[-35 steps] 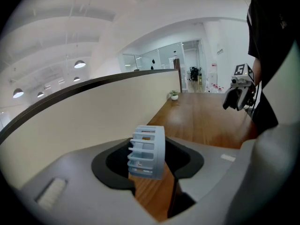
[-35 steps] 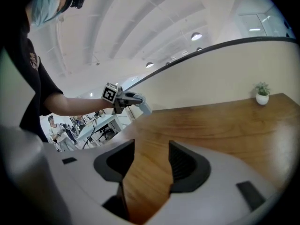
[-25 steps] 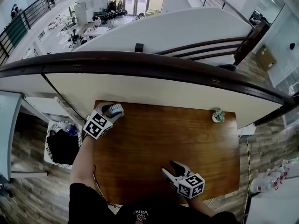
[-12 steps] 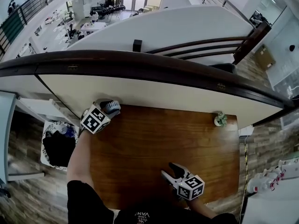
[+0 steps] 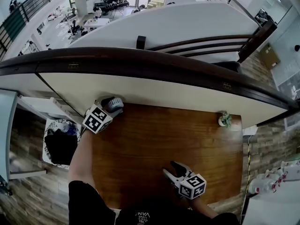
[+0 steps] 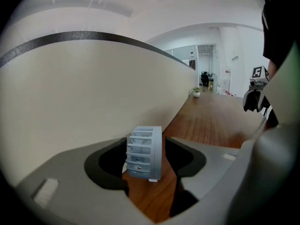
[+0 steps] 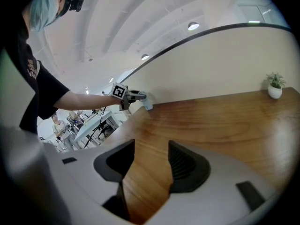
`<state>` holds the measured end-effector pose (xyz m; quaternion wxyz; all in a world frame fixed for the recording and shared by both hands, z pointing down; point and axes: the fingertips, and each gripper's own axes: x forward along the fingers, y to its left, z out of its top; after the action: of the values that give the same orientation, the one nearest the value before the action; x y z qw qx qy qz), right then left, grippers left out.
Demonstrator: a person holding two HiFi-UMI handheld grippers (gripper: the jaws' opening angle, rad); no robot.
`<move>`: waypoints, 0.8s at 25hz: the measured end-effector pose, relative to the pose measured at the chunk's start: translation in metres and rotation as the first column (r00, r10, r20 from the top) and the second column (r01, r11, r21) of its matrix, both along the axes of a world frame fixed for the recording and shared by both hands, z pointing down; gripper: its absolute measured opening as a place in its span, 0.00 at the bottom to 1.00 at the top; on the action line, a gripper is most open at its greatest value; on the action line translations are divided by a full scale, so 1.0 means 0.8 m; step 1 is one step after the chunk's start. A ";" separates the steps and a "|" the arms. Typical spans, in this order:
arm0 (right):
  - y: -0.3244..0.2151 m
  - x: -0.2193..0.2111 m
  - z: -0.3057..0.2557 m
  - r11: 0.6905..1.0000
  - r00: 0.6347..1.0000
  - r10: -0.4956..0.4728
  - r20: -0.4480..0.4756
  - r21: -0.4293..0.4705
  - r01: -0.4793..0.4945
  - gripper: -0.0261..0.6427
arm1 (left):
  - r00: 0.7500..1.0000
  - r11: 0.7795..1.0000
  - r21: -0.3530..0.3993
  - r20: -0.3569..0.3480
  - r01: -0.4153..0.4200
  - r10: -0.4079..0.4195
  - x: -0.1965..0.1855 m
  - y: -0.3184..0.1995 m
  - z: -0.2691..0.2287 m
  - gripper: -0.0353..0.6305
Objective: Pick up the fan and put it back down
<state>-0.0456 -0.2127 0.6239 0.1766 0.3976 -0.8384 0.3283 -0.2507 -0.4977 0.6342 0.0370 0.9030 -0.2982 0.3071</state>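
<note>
- Against a second ago, the left gripper (image 5: 111, 108) sits deeper in the table's (image 5: 154, 144) back-left corner, closer to the cream panel (image 5: 159, 93).
- Its jaws are opening. The fan (image 6: 145, 152), a small pale-blue grille, stands between them with a gap on each side, so neither pad presses it.
- The fan stands on edge on the wood, just beside the cream panel; earlier it lay a little further in from the back edge.
- The right gripper (image 7: 150, 161) is where it was, near the table's front edge. Its jaws stand apart with only bare wood between them.
- The small potted plant (image 5: 225, 120) has kept its place at the back-right corner.
- Edges: the fan is near the table's left edge; past that edge, lower down, sits a bin (image 5: 60, 144) with a dark bag.
- Open room: the whole middle of the table is bare wood, from the fan across to the plant and down to the right gripper.
</note>
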 end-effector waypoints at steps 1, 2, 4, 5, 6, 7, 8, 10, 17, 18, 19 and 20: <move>0.000 0.001 0.000 1.000 1.000 -0.002 0.001 0.001 0.002 0.33 | 1.000 1.000 0.001 -0.001 0.007 -0.007 0.000 0.001 0.000 0.43; 0.000 0.002 0.000 1.000 1.000 -0.003 0.002 0.002 0.003 0.33 | 1.000 1.000 0.001 -0.001 0.015 -0.015 -0.001 0.002 0.000 0.45; -0.001 0.004 0.000 1.000 1.000 -0.004 0.005 0.008 0.004 0.33 | 0.999 0.999 0.003 -0.001 0.039 -0.039 -0.005 0.005 -0.001 0.48; -0.002 0.005 -0.001 1.000 1.000 -0.005 0.007 0.012 0.005 0.33 | 0.999 0.999 0.009 -0.003 0.051 -0.051 -0.007 0.006 -0.003 0.48; -0.002 0.006 -0.002 1.000 1.000 -0.006 0.009 0.016 0.006 0.33 | 0.998 0.998 0.017 -0.005 0.061 -0.061 -0.009 0.007 -0.006 0.49; -0.002 0.007 -0.003 1.000 1.000 -0.008 0.010 0.020 0.008 0.33 | 0.997 0.997 0.025 -0.005 0.072 -0.072 -0.011 0.009 -0.010 0.49; -0.001 0.008 -0.005 1.000 1.000 -0.011 0.012 0.024 0.010 0.33 | 0.997 0.996 0.034 -0.007 0.082 -0.082 -0.012 0.012 -0.016 0.50; 0.002 0.012 -0.010 0.999 1.000 -0.015 0.016 0.033 0.015 0.33 | 0.994 0.993 0.049 -0.016 0.106 -0.105 -0.016 0.019 -0.030 0.51; 0.015 0.031 -0.028 0.996 0.998 -0.043 0.035 0.073 0.040 0.33 | 0.974 0.969 0.090 -0.019 0.228 -0.228 -0.039 0.056 -0.068 0.52; 0.018 0.035 -0.030 0.996 0.998 -0.046 0.040 0.077 0.043 0.33 | 0.970 0.965 0.097 -0.020 0.244 -0.243 -0.040 0.065 -0.075 0.52; 0.022 0.039 -0.032 0.996 0.998 -0.051 0.044 0.080 0.048 0.33 | 0.966 0.960 0.105 -0.021 0.258 -0.257 -0.041 0.074 -0.083 0.52; 0.027 0.043 -0.035 0.995 0.997 -0.058 0.047 0.082 0.054 0.33 | 0.962 0.955 0.113 -0.020 0.273 -0.272 -0.041 0.085 -0.091 0.52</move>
<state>-0.0110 -0.1910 0.5956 0.1487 0.3724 -0.8659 0.2991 -0.2837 -0.4295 0.5615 0.0278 0.8547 -0.4368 0.2793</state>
